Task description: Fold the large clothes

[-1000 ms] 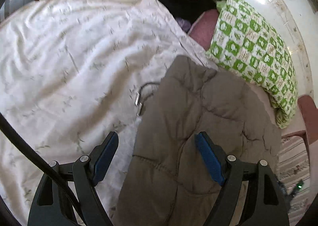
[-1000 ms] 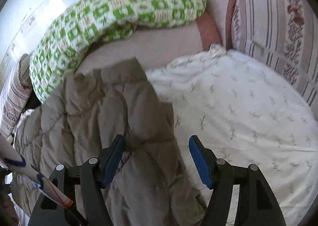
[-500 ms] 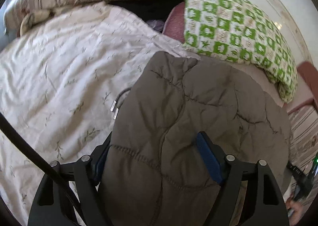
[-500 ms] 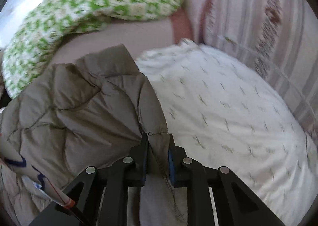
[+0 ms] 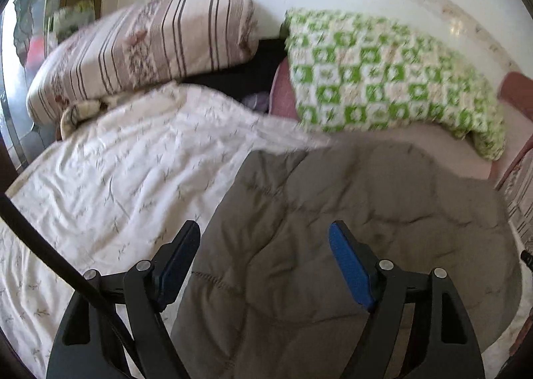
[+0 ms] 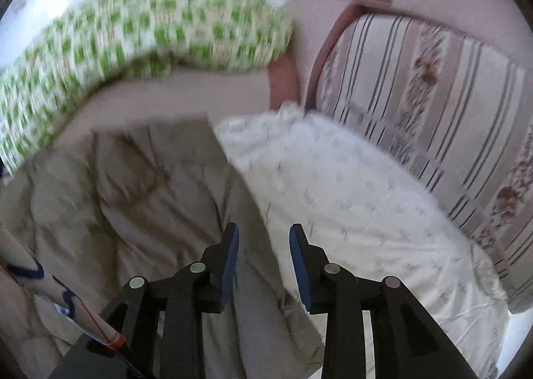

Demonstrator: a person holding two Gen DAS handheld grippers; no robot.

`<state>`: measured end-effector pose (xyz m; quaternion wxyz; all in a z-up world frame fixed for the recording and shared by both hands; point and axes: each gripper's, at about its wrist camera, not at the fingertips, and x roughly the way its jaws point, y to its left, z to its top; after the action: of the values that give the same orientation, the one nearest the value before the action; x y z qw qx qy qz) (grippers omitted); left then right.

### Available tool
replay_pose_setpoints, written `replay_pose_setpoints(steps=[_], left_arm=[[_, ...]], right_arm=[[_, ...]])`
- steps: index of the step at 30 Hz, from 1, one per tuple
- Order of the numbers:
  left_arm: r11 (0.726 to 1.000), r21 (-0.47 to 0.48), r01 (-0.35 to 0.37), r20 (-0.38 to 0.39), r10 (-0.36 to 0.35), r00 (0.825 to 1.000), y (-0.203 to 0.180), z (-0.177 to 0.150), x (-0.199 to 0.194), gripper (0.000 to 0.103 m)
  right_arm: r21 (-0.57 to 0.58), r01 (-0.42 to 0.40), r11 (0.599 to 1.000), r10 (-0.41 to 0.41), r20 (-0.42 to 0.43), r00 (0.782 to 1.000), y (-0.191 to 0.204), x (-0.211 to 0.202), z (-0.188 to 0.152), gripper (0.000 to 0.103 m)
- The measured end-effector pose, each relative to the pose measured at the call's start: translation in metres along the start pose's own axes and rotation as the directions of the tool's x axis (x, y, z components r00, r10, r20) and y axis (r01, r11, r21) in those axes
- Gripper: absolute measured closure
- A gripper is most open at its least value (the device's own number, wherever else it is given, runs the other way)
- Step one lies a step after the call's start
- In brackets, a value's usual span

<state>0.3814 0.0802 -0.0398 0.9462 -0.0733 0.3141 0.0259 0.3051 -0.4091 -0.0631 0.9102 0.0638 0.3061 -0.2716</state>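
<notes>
A grey-brown quilted jacket point(image 5: 349, 219) lies folded on a white leaf-print sheet point(image 5: 133, 172). My left gripper point(image 5: 265, 255) is open, its blue pads apart above the jacket's near left edge. In the right wrist view the jacket point(image 6: 133, 199) fills the left half and the sheet point(image 6: 349, 199) the right. My right gripper point(image 6: 263, 255) is open with a modest gap, over the jacket's right edge, holding nothing.
A green-and-white checked pillow point(image 5: 383, 79) lies behind the jacket against the white wall. A striped floral cushion point(image 5: 150, 49) sits at the back left; another one point(image 6: 433, 105) stands at the right. A black cable point(image 5: 50, 262) crosses the left view.
My right gripper was shut on the jacket's edge half a second ago and has let go. Both grippers have drawn back and tilted up. The jacket's zipper pull is now out of sight.
</notes>
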Motion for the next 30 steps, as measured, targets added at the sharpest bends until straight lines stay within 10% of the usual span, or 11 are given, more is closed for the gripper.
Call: replay_pose_setpoints(steps=[5, 10, 13, 30], left_arm=[[0.998, 0.008, 0.055, -0.016, -0.055, 0.998, -0.025, -0.011, -0.011, 0.024], [0.993, 0.118, 0.019, -0.05, -0.013, 0.999, -0.055, -0.029, 0.0, 0.024], [0.989, 0.145, -0.024, -0.079, 0.035, 0.996, -0.056, -0.036, 0.015, 0.024], [0.984, 0.177, 0.018, -0.033, -0.012, 0.999, -0.082, -0.045, -0.012, 0.024]], right_arm=[[0.004, -0.343, 0.939, 0.343, 0.012, 0.939, 0.03, -0.036, -0.006, 0.069], [-0.117, -0.494, 0.861, 0.483, -0.111, 0.868, 0.091, -0.048, -0.039, 0.069], [-0.184, -0.44, 0.879, 0.42, -0.138, 0.897, 0.111, -0.039, -0.053, 0.069], [-0.132, -0.46, 0.878, 0.443, -0.141, 0.885, 0.097, -0.053, -0.049, 0.064]])
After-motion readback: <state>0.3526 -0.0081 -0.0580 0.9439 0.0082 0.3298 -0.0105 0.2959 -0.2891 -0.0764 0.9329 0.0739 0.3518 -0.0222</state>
